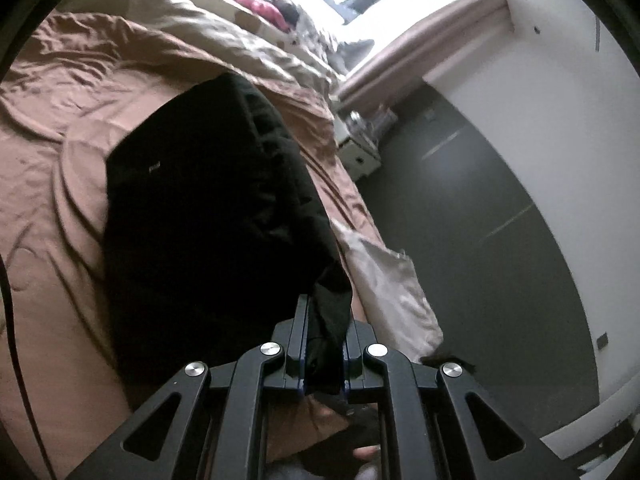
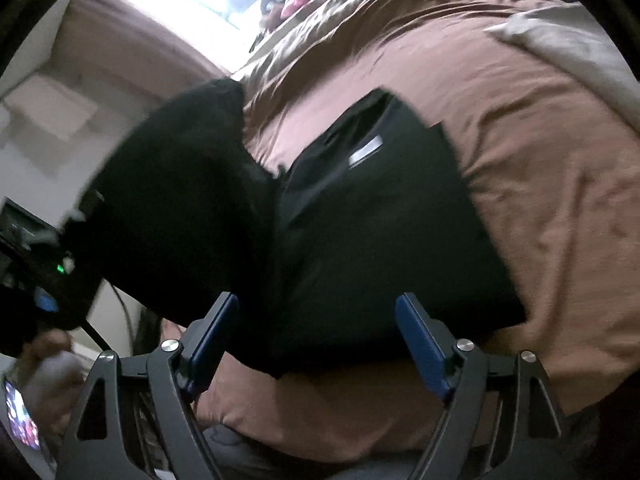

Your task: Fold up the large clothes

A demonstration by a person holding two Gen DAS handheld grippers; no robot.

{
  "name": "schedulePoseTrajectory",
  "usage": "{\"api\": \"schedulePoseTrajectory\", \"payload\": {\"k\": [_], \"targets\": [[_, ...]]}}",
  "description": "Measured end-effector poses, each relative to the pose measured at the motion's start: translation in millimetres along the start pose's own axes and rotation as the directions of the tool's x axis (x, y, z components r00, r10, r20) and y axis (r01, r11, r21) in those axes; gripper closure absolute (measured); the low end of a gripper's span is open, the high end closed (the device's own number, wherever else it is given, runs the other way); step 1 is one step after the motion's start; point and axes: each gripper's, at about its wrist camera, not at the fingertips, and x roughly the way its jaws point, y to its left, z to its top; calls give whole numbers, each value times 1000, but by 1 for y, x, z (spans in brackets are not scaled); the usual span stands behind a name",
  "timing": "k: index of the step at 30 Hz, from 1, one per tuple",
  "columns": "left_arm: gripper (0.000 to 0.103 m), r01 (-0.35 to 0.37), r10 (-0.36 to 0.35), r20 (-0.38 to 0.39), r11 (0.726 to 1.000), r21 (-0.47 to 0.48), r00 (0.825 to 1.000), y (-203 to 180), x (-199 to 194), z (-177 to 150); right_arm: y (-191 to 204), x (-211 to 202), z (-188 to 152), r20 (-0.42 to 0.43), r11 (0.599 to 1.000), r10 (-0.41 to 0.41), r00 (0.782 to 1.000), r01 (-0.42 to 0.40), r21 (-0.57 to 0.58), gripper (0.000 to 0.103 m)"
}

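Black fingers of the left gripper [image 1: 325,344] are pinched tight on a bunched corner of the black garment [image 1: 200,208]. From there the cloth runs up and lies flat across the brown bedspread [image 1: 60,120], near the bed's edge. One part of it hangs lifted up from the bed by the left gripper. Over on the other side, the right gripper [image 2: 318,344] has its blue-padded fingers [image 2: 424,354] spread wide with nothing between them, just above the near edge of the garment.
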Motion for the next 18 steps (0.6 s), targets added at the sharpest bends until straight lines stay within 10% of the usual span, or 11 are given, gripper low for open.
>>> {"api": "schedulePoseTrajectory", "payload": {"k": [5,11,13,18], "targets": [[90,-8,9,-111,1000,14,994,-11,53,-13,-37,-35,-6,52,998,-18,998,14,68,23],[46,60,-61,-222,998,-9,973,-16,92,-25,-62,-55,-10,66,993,-28,997,20,118,23],[26,53,-51,-211,999,7,976,-21,88,-25,-65,-62,-11,74,991,-14,997,4,135,23],[23,11,-9,-120,1000,13,993,-9,59,-14,-50,-61,-6,70,994,35,997,-41,99,23]]}}
